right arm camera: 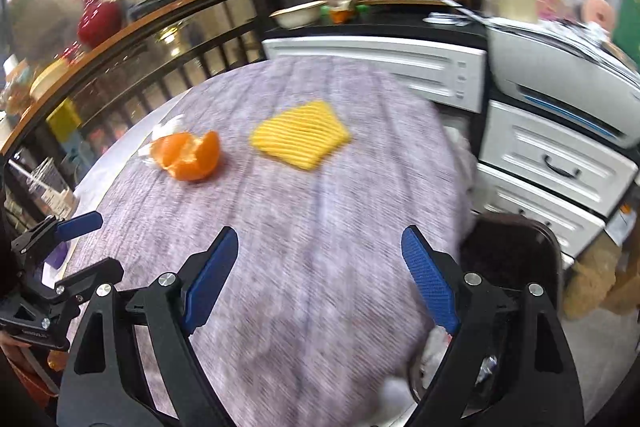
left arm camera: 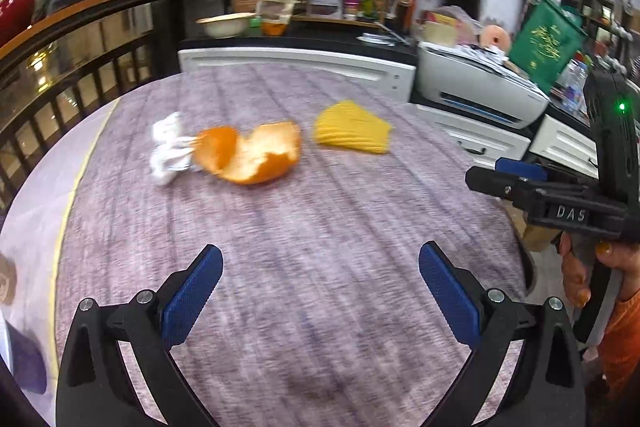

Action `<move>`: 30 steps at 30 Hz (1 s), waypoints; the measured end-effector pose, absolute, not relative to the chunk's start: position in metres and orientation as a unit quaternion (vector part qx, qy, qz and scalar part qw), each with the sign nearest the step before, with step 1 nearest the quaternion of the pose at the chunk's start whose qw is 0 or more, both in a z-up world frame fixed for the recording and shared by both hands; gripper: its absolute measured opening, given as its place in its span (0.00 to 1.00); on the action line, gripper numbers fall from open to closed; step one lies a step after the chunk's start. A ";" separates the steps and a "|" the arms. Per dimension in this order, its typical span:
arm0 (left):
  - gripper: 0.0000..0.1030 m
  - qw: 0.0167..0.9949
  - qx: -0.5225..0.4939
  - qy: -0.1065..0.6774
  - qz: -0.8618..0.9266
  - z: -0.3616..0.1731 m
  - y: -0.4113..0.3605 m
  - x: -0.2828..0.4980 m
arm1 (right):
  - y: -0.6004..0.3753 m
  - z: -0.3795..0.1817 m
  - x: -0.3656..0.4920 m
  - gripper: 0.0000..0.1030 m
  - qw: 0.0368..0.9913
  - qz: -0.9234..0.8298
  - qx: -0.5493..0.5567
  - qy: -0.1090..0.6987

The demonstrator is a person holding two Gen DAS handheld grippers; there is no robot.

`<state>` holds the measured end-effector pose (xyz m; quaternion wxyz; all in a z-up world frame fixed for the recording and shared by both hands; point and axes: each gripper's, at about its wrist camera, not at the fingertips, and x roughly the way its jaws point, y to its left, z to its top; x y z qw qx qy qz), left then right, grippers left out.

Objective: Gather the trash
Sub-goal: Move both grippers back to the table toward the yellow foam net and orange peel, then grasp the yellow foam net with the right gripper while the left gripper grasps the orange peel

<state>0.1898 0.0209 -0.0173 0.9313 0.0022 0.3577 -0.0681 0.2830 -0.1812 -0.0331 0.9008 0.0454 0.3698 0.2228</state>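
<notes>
Your left gripper (left arm camera: 320, 267) hangs over a round table (left arm camera: 320, 307) draped in mottled grey-purple cloth, its blue ribbed pads spread wide with nothing between them. Your right gripper (right arm camera: 320, 255) is likewise spread and empty above the same cloth.

Ahead of both lies the trash. A torn orange peel (left arm camera: 256, 155), curled with its pale pith showing, sits left of centre. A crumpled white tissue (left arm camera: 168, 151) touches the peel's far-left side. To the right, apart from the peel, lies a ridged yellow wrapper (left arm camera: 352, 133), flat and roughly fan-shaped. Nothing stands between your pads and these three pieces.

In the right wrist view a dark bin (right arm camera: 516, 259) sits just off the table's right edge, pale scraps visible inside it. Beyond the table run white drawers (right arm camera: 552, 171) with a grey printer (left arm camera: 476, 87) on top, a cream bowl (left arm camera: 224, 23) on the black counter, and a wooden railing (left arm camera: 80, 39) curving along the left. Both views are motion-blurred.
</notes>
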 end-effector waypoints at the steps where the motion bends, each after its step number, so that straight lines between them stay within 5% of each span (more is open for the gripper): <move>1: 0.94 0.932 -0.002 0.358 -0.061 -0.018 0.030 0.190 | -0.173 -0.032 0.288 0.81 0.900 0.227 0.041 0.371; 19: 0.94 0.928 -0.030 0.370 -0.027 -0.028 0.087 0.198 | -0.081 -0.055 0.400 0.78 0.877 0.197 -0.074 0.433; 22: 0.94 0.929 -0.021 0.367 -0.035 -0.027 0.080 0.203 | -0.078 -0.059 0.407 0.60 0.873 0.189 -0.084 0.443; 26: 0.94 0.932 -0.010 0.359 -0.044 -0.024 0.072 0.213 | -0.077 -0.058 0.407 0.21 0.878 0.180 -0.105 0.432; 30: 0.94 0.935 -0.008 0.351 -0.046 -0.022 0.063 0.228 | -0.077 -0.055 0.399 0.09 0.876 0.201 -0.114 0.423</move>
